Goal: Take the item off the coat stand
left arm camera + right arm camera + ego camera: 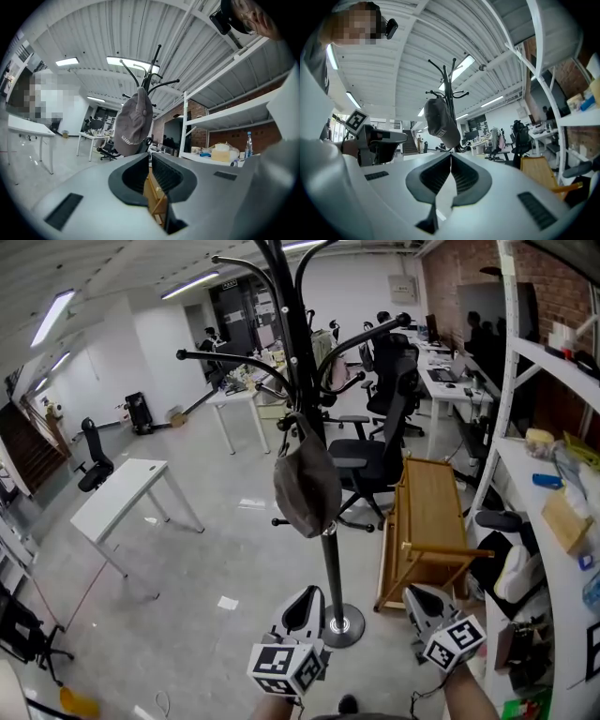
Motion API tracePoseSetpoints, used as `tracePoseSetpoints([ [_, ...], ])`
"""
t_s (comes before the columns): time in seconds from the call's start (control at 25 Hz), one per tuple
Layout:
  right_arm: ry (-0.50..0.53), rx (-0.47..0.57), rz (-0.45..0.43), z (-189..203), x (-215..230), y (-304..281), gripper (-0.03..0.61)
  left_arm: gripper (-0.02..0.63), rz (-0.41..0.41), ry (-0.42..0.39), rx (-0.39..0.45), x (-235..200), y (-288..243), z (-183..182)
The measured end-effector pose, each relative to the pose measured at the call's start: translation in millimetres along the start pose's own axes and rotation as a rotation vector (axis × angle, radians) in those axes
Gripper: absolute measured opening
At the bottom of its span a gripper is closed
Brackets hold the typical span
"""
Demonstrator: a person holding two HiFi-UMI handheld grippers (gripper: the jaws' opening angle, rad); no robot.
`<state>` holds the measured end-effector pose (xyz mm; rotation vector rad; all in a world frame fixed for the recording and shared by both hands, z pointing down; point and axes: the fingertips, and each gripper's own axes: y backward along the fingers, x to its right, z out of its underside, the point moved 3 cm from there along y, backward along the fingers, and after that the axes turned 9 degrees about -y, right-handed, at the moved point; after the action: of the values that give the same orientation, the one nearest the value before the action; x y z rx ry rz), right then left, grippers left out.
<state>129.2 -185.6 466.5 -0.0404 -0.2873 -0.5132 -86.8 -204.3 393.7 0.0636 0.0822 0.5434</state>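
A black coat stand (330, 563) rises in the middle of the floor, its round base (343, 625) just ahead of me. A grey cap (307, 486) hangs from one of its lower hooks. Both grippers are held low in front of the stand, below the cap and apart from it. My left gripper (303, 604) is shut with nothing between its jaws, and in its own view the cap (133, 124) hangs ahead above the jaw tips (149, 157). My right gripper (424, 601) is likewise shut and empty. Its view has the cap (440, 123) on the stand (449, 79) straight ahead.
A small wooden shelf unit (427, 521) stands right of the stand's base. Black office chairs (370, 460) are behind it. A white table (122, 498) is at the left. White shelving (548, 549) with loose items runs along the right side.
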Motion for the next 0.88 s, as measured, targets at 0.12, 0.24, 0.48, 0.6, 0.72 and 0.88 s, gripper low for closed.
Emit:
tracePoseSetpoints([
  [0.12, -0.005, -0.006, 0.003, -1.2, 2.6, -13.5, 0.008, 0.008, 0.022, -0.023, 0.025, -3.5, -9.2, -16.6],
  [0.24, -0.005, -0.002, 0.001, -4.6, 4.1, -25.5, 0.009, 0.008, 0.021, -0.059, 0.054, -10.2, -15.6, -26.6],
  [0.48, 0.011, 0.005, 0.021, -9.6, 6.3, -39.6, 0.009, 0.011, -0.023, -0.091, 0.095, -24.9, -22.6, -35.8],
  [0.6, -0.014, 0.011, 0.029, -0.7, 13.0, -41.2, 0.009, 0.014, -0.010, -0.108, 0.102, -26.9, -23.9, -38.7],
  [0.72, -0.023, 0.008, 0.027, 0.3, 15.6, -44.1, 0.009, 0.060, -0.005, -0.119, 0.116, -27.6, -26.0, -45.2],
  [0.88, -0.029, -0.001, 0.018, -1.1, 20.8, -49.2, 0.008, 0.104, 0.009, -0.131, 0.122, -22.4, -28.5, -55.2],
])
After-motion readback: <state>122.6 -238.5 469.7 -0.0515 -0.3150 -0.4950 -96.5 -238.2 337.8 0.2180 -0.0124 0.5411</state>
